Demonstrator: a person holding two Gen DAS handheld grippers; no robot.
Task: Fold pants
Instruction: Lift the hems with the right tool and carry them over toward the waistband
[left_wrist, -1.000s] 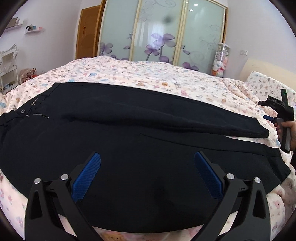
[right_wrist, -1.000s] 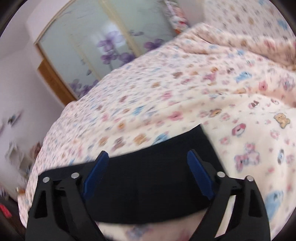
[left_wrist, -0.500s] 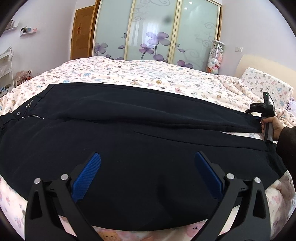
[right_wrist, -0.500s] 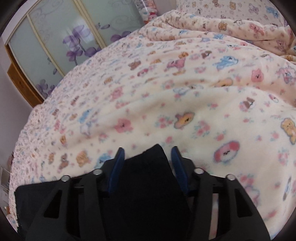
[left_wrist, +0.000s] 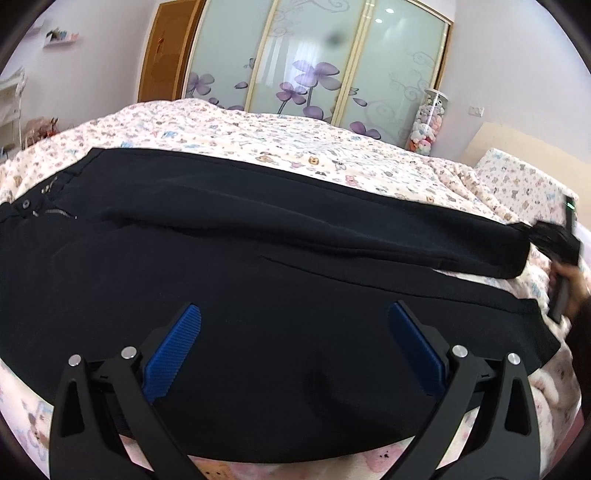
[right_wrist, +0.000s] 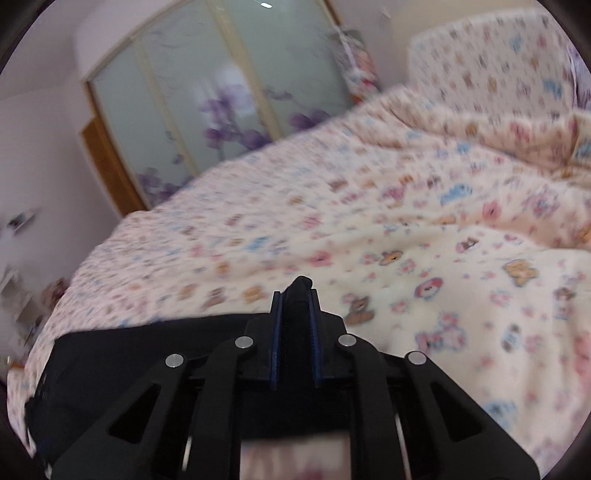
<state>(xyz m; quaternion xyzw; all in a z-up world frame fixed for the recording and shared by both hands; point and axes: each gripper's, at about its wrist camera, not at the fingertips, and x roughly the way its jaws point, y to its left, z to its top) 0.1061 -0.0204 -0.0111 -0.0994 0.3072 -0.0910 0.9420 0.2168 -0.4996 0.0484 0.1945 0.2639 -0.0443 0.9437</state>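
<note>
Black pants (left_wrist: 258, 280) lie spread across the bed, waist with button and zipper at the left, legs running right. My left gripper (left_wrist: 293, 332) is open and hovers over the near leg, touching nothing. My right gripper (right_wrist: 295, 299) is shut on the hem of the far leg, with black cloth (right_wrist: 301, 286) bunched between its blue pads. It also shows in the left wrist view (left_wrist: 554, 240) at the far right, pinching that hem end and lifting it slightly.
The bed has a cream quilt (right_wrist: 424, 240) printed with small bears and a pillow (left_wrist: 517, 177) at the right. Sliding wardrobe doors (left_wrist: 314, 66) with purple flowers stand behind the bed, with a tube of soft toys (left_wrist: 428, 122) beside them.
My right gripper has closed from wide open onto the hem of the far leg and has begun to raise it. My left gripper has stayed open over the near leg.
</note>
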